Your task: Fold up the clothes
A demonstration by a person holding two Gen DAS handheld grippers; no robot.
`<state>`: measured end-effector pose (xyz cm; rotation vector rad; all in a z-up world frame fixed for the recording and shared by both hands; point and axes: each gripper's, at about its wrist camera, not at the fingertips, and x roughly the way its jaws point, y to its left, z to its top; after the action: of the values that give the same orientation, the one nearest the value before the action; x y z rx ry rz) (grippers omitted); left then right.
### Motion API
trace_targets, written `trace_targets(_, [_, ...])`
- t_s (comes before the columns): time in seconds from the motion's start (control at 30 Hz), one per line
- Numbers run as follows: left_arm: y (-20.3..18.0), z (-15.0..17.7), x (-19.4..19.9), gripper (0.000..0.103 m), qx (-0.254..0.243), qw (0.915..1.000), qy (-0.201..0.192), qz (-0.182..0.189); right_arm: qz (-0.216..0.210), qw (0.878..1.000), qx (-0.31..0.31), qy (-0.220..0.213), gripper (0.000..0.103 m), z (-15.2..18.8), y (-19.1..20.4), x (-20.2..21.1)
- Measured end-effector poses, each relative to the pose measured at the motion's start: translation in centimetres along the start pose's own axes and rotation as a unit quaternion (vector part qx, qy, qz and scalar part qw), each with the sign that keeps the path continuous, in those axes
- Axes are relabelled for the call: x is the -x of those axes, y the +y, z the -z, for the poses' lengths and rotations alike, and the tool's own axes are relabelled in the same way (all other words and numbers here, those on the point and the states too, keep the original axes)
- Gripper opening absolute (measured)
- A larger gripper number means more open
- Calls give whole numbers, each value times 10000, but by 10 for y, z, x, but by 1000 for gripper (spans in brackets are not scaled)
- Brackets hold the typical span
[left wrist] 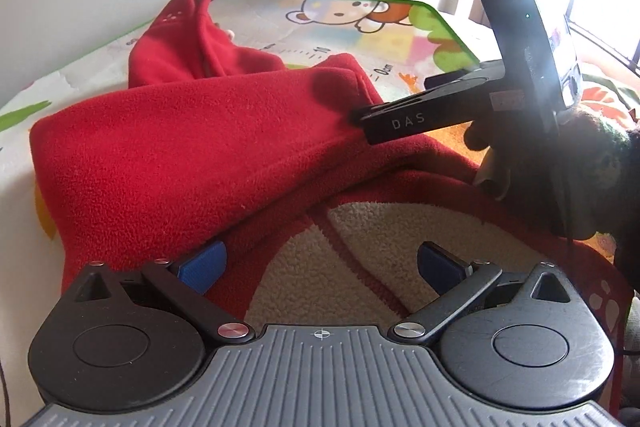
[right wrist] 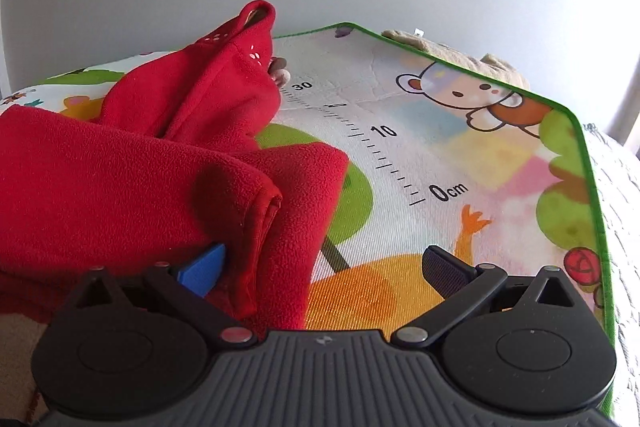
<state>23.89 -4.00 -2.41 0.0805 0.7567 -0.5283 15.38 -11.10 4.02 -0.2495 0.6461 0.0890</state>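
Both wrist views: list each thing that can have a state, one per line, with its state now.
Red fleece: partly folded, one flap laid over the body, far end bunched up.
Left gripper: open, over the cream patch, holding nothing.
Right gripper: open, at the fleece's folded edge, left pad against the cloth.
Play mat: spread flat under the fleece.
Beige garment: lying beyond the mat's far edge.

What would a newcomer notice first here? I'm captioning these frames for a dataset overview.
The bright red fleece garment dominates, lying partly folded across a cartoon play mat printed with a bear and a centimetre ruler. Both grippers are open: the right gripper reaches the folded edge, and the left gripper hovers over a cream patch.
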Motion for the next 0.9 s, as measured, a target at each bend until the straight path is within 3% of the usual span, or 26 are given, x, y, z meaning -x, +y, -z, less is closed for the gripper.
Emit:
trace_targets(0.2, [-2, -2, 0, 103, 82, 9999, 34, -51, 353, 9984, 403, -170, 103, 3, 17, 4])
trace_targets(0.37, [-6, -1, 13, 103, 168, 9997, 72, -178, 313, 9987, 376, -172, 103, 3, 15, 5])
trace_targets(0.5, [-15, 1, 46, 103, 71, 9993, -147, -332, -145, 9999, 43, -61, 103, 3, -1, 20])
trace_targets(0.67, [-24, 18, 79, 103, -14, 9979, -195, -614, -964, 9936, -570, -128, 103, 17, -27, 74])
trace_targets(0.9, [-42, 56, 110, 103, -102, 9969, 28, -786, -1490, 9845, -915, -141, 103, 79, -52, 140])
